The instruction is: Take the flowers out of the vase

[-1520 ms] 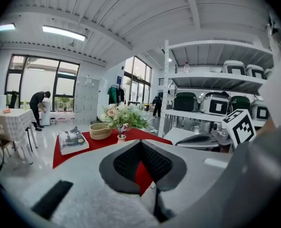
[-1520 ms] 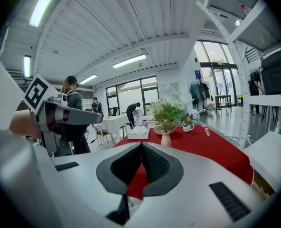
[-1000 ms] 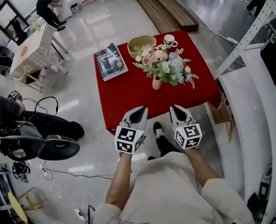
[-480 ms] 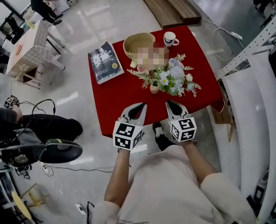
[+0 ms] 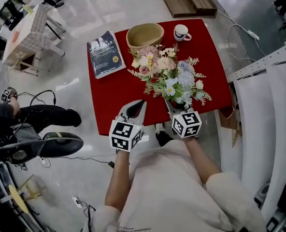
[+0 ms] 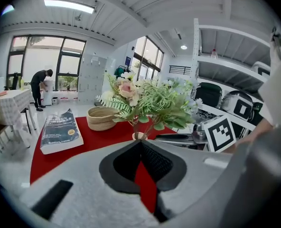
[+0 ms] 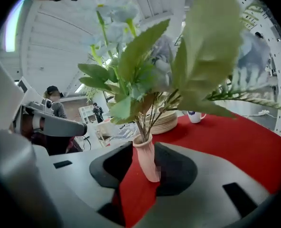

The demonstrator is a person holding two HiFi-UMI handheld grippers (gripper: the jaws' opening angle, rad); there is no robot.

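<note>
A lab-like hall: glossy floor [image 5: 85, 83], metal shelving [image 6: 224, 61], trailing cables [image 5: 45, 96], tall windows [image 6: 45, 63].

Vase [image 7: 147, 158]: just the one
Bunch of flowers [image 5: 168, 76]: one
Book [image 5: 103, 53]: one
Basket [image 5: 144, 35]: one
Mug [image 5: 181, 32]: one
Red table [image 5: 114, 93]: one
Grippers: two, left gripper [image 5: 141, 103] and right gripper [image 5: 172, 106]

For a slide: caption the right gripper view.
Right gripper, jaws just opened, pink vase of flowers between them, on a red table.

Red table [image 5: 113, 96] with book [image 5: 103, 53], basket [image 5: 144, 34], mug [image 5: 181, 32], vase [image 7: 146, 159]
</note>
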